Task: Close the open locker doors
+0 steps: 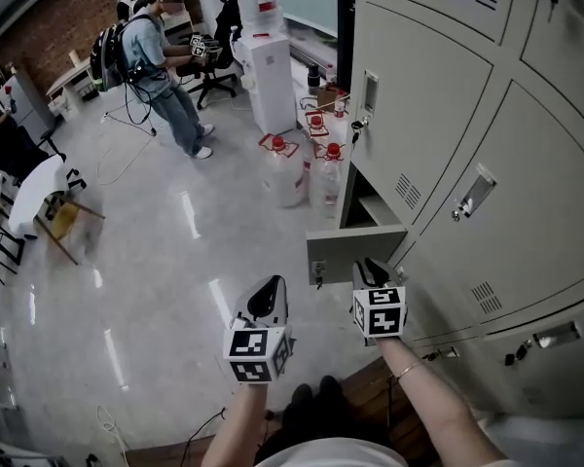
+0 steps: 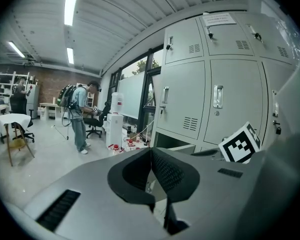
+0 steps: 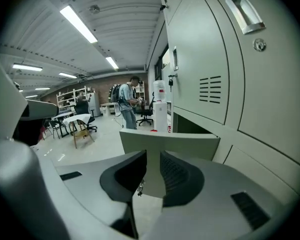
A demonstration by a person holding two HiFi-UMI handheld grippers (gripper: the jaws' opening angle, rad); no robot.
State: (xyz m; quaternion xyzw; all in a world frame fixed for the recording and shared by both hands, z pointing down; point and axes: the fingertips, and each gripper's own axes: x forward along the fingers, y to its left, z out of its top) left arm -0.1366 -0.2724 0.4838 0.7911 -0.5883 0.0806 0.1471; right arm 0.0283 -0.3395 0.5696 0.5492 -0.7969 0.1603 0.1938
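Sticking out left from the lockers' low row, the open locker door (image 1: 355, 246) lies long-side level just beyond the right gripper (image 1: 371, 265), jaws apart; left gripper (image 1: 270, 286) closed, empty

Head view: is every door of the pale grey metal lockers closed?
No, one low pale grey metal locker door stands swung out into the room, with its dark compartment open behind it.

Glossy pale floor (image 1: 175, 261), streaked with glare. Brick wall (image 1: 49, 17) at far end, shelves (image 2: 5, 84) against it. Window (image 2: 132, 91) behind water dispenser (image 1: 268, 66). Strip lights (image 2: 70, 4) on ribbed ceiling (image 2: 140, 29). White table (image 1: 29, 197), wooden chair (image 1: 68, 224) beside it. Person with backpack (image 1: 156, 61) standing near dispenser.
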